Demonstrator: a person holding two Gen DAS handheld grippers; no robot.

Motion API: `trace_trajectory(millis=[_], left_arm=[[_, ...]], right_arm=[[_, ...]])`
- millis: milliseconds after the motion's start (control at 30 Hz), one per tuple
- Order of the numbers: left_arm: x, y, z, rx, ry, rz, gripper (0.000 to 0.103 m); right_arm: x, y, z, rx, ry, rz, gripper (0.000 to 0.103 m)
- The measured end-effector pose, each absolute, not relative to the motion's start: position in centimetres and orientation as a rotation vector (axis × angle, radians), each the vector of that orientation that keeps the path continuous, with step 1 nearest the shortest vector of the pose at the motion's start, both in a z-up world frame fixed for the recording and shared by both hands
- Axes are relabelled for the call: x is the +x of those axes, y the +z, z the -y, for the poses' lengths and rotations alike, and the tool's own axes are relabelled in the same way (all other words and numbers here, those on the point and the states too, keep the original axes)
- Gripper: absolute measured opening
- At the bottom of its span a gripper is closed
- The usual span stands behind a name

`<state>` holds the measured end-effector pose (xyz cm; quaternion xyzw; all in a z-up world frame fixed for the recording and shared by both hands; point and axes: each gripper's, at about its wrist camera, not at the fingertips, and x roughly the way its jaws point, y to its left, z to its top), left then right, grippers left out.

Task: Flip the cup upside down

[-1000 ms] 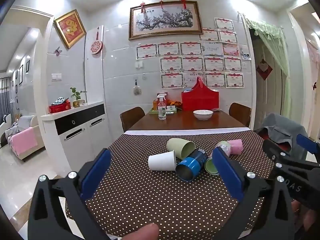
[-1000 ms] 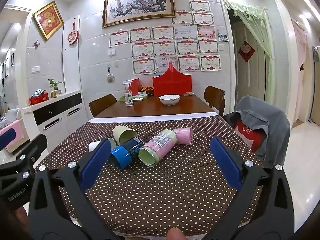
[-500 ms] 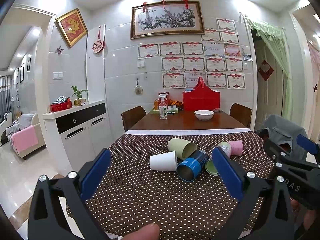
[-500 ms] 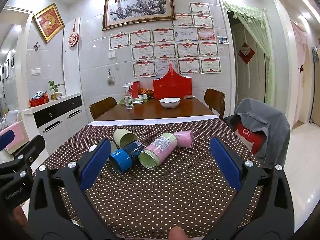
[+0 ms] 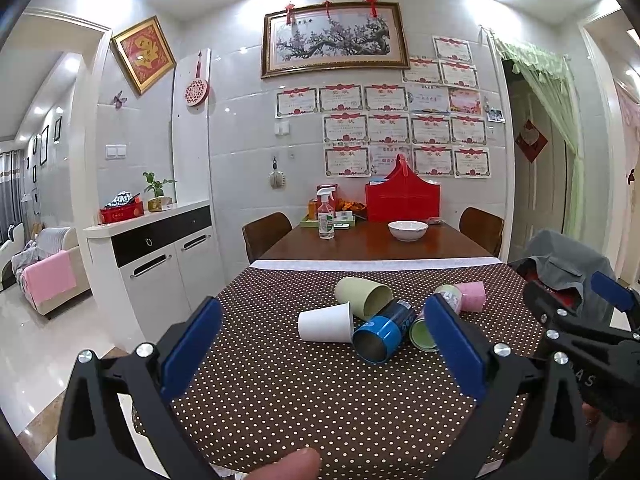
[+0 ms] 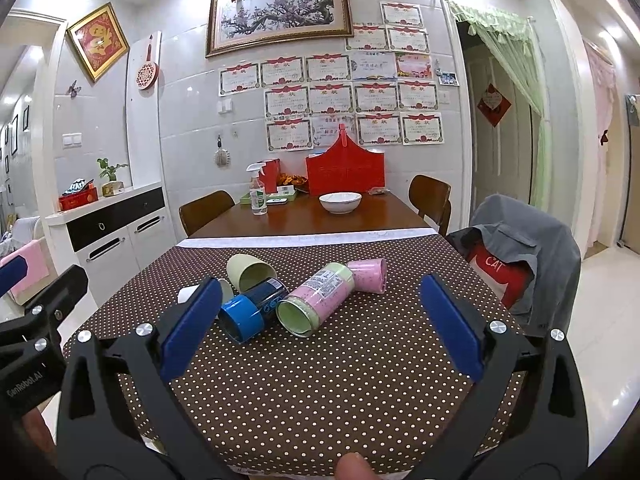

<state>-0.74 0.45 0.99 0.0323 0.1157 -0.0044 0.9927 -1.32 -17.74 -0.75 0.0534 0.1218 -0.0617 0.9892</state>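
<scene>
Polka-dot cloth [image 5: 304, 392] covers the near end of a dining table in a tiled room; five cups lie on their sides in a cluster at mid-table.

Left wrist view: the left gripper [image 5: 320, 344] is held above the near table edge, jaws spread wide and holding nothing. The cluster lies ahead and slightly right of its centreline, well apart from the fingertips. The white cup [image 5: 326, 323] sits nearest the centreline, long axis running left to right, mouth facing right against the blue cup [image 5: 382, 334]. The blue cup points its open mouth toward the camera. The olive cup [image 5: 362, 296] lies behind these two. The right gripper [image 5: 580, 332] shows at the right edge of the frame.

Right wrist view: the right gripper [image 6: 320, 320] is likewise spread wide and empty. The pink-and-green cup [image 6: 318, 300] lies almost dead ahead, long axis diagonal, green mouth toward the camera and tilted left. The pink cup [image 6: 368, 275] lies just behind it, touching or nearly so (contact cannot be confirmed).

Judgement: no cup is flipped yet. The left gripper is nearer the white cup, the right nearer the pink-and-green cup. A grasp across a cup's short axis, then a rotation until the mouth faces down, appears required.
</scene>
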Motion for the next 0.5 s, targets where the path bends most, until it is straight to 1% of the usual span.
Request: trace_trajectory(millis=[500], left_arm=[[-0.77, 1.0, -0.18, 0.069, -0.01, -0.231, 0.099]], right_arm=[[-1.35, -0.88, 18.0, 0.104, -0.12, -0.249, 0.097]])
